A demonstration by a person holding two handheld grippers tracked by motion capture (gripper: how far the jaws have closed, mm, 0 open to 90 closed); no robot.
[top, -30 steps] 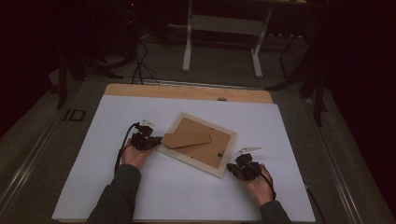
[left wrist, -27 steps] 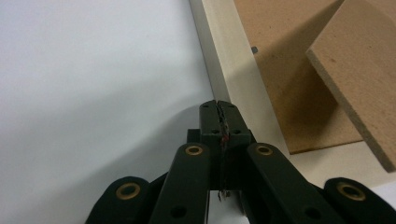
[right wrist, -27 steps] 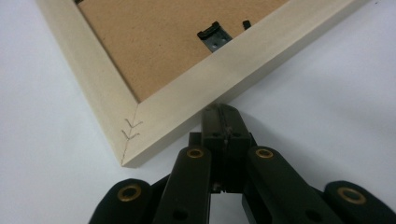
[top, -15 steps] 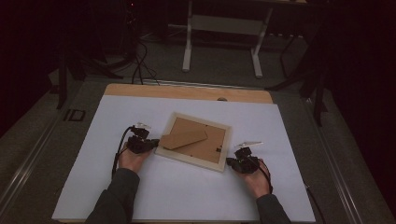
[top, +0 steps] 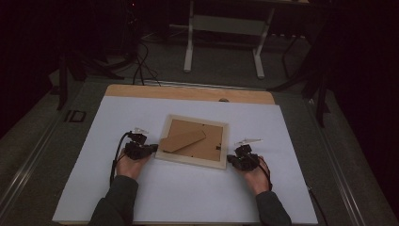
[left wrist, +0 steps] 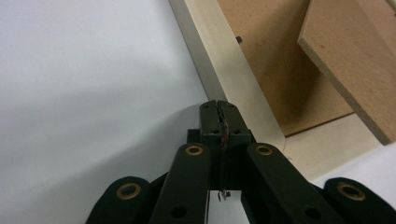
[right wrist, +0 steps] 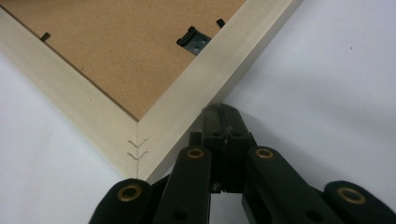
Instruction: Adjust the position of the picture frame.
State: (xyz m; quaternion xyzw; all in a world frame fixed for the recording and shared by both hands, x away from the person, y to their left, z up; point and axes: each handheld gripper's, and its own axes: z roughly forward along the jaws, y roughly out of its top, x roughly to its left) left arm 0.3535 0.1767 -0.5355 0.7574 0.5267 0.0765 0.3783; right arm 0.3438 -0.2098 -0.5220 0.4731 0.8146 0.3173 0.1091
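A pale wooden picture frame lies face down on the white sheet, its brown backing board up and a brown stand flap across it. My left gripper is shut, with its tip against the frame's left edge. My right gripper is shut too, its tip touching the frame's near right corner. In the left gripper view the jaws meet beside the pale moulding. In the right gripper view the closed tip sits against the frame edge below a small metal hanger.
The white sheet covers a wooden table. Dark floor, cables and a white table stand lie beyond the far edge. A person's hands and sleeves come in from the bottom.
The frame has turned and slid to the left on the sheet, now lying squarer to the table. Both hands have moved with it, the left one more.
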